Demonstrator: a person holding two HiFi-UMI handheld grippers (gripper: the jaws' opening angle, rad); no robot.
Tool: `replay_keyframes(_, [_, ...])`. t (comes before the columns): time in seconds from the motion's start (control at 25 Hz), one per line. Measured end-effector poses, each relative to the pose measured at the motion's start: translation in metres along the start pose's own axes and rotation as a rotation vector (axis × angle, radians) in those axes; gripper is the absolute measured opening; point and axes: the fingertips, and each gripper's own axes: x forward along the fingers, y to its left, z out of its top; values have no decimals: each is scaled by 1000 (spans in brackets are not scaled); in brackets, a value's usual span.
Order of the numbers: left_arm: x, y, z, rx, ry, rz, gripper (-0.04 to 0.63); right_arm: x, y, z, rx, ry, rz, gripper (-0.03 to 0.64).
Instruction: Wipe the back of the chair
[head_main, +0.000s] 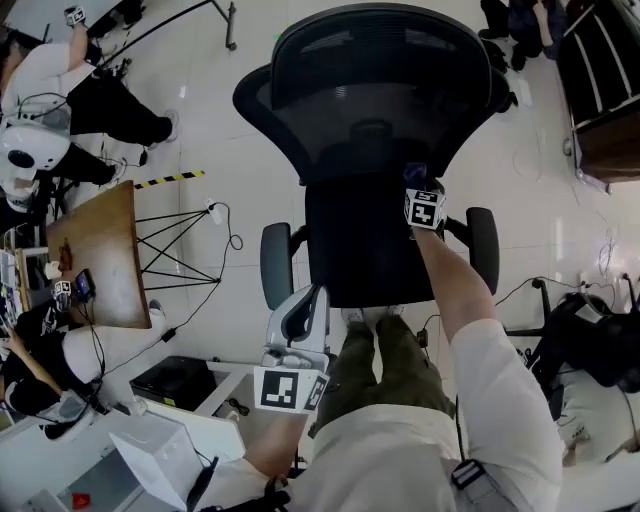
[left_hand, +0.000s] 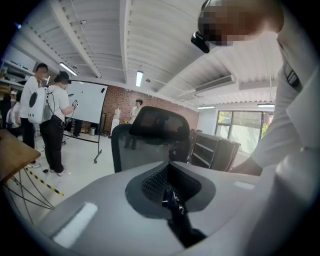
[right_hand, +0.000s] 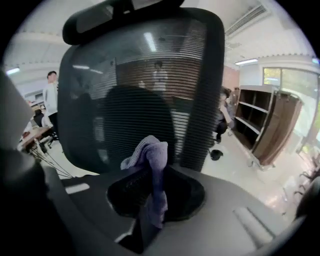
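pale floor, black chair, cloth at the backrest

pale glossy floor (head_main: 230, 120) spreads all round the black mesh chair (head_main: 380, 110), which stands straight ahead of us with its seat (head_main: 365, 250) towards our legs. our right gripper (head_main: 416, 180) reaches out over the seat to the low part of the backrest (right_hand: 145, 80), and its jaws are clenched on a purple cloth (right_hand: 152, 160). the bunched cloth pokes up from between the jaws right in front of the mesh (we cannot tell whether it touches). above the backrest sits the headrest (right_hand: 115, 15).

our left gripper (head_main: 315, 298) hangs back on the near side of the chair, just beside the left armrest (head_main: 276, 262) and well apart from the backrest. its jaws are pressed together with nothing between them.

left of the chair stands a wooden table (head_main: 100, 260), and a strip of yellow and black tape (head_main: 168, 180) lies on the floor between the two. further left of the chair are several people (head_main: 70, 90). beyond the chair, the left gripper view shows a whiteboard (left_hand: 87, 102); to the chair's right, the right gripper view shows a brown shelf unit (right_hand: 272, 125).
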Motion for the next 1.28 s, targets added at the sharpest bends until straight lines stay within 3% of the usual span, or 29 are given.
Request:
replay_keyframes(0.08, [13, -14, 1, -4, -24, -27, 83, -4, -42, -6, 15, 32, -58, 46])
replay_keyframes(0.24, [33, -30, -5, 46, 8, -64, 83, -5, -61, -7, 29, 48, -57, 47])
replay_keyframes(0.4, [9, -39, 3, 46, 29, -39, 83, -58, -34, 32, 67, -103, 12, 48])
replay_keyframes(0.56, [-78, -42, 25, 58, 9, 8, 83, -211, 32, 71, 114, -266, 81, 48])
replay_keyframes(0.68, [-117, -44, 51, 86, -106, 3, 83, -322, 73, 141, 28, -536, 134, 48])
replay_keyframes(0.76, [-149, -45, 64, 100, -176, 0, 83, -404, 100, 165, 19, -673, 160, 48])
replay_keyframes(0.88, [-200, -56, 73, 124, -241, -4, 78, -549, 140, 164, 37, -839, 211, 48])
replay_keyframes(1.04, [-233, -91, 93, 184, -317, -26, 69, -712, 172, 151, -62, -1022, 286, 48])
replay_keyframes(1.16, [-240, -101, 108, 236, -333, -27, 69, -772, 187, 146, -125, -1082, 297, 49])
replay_keyframes(1.28, [-250, -122, 100, 266, -336, -35, 69, -792, 177, 123, -108, -1076, 308, 49])
